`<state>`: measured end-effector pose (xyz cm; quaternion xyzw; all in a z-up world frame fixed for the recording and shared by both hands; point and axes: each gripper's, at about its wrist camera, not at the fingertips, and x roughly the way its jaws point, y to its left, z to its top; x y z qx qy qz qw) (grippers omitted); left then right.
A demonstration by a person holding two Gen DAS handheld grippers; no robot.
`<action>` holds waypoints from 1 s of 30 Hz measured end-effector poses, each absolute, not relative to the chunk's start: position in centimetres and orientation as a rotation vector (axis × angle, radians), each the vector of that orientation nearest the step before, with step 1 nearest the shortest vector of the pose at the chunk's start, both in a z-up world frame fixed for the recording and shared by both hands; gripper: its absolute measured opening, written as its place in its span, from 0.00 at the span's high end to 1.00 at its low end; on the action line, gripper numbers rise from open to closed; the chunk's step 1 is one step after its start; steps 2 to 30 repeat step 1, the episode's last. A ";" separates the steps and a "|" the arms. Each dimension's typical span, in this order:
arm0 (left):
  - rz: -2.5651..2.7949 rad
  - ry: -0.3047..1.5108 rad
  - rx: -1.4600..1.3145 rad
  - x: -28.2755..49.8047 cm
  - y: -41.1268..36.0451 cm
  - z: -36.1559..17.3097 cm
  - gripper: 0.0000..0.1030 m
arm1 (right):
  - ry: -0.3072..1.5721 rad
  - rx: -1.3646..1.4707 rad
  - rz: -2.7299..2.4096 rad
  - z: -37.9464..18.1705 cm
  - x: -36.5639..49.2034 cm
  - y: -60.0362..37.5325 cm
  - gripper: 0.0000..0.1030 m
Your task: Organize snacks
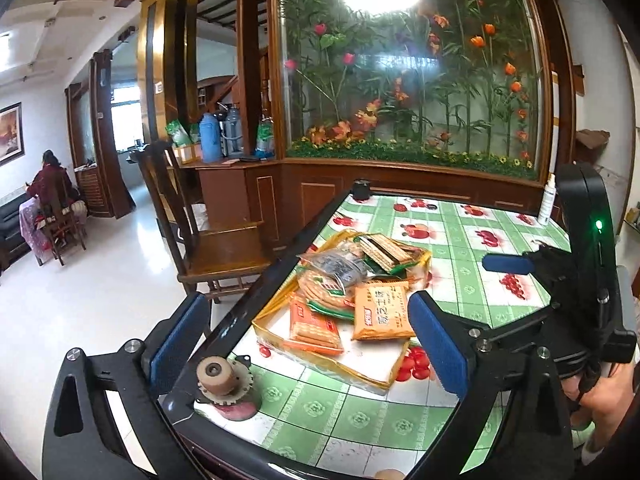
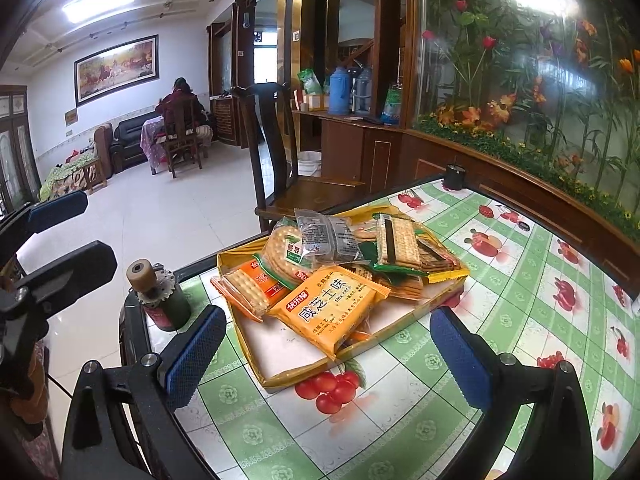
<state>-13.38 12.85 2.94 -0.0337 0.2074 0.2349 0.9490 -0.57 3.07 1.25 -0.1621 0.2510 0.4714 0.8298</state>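
A shallow gold tray (image 2: 360,350) (image 1: 332,364) sits on the table and holds several snack packets. An orange cracker packet (image 2: 330,310) (image 1: 382,312) lies on top at the front. A clear packet of square crackers (image 2: 250,288) (image 1: 314,326) lies at its left, round crackers (image 2: 282,252) and a grey packet (image 2: 324,234) behind, wafers (image 2: 398,242) (image 1: 386,252) at the back. My left gripper (image 1: 308,340) is open and empty, hovering before the tray. My right gripper (image 2: 326,354) is open and empty at the tray's near edge; it also shows in the left wrist view (image 1: 508,264).
The table (image 2: 500,300) has a green checked fruit-print cloth and a dark rim. A small jar with a toothed cap (image 2: 160,296) (image 1: 228,388) stands at the near left corner. A wooden chair (image 2: 288,184) stands beside the table. A white spray bottle (image 1: 546,200) stands at the far right.
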 end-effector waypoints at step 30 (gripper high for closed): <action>0.480 0.420 -0.067 -13.4 12.9 3.1 0.02 | 0.530 -0.345 1.001 1.3 -0.6 3.0 0.00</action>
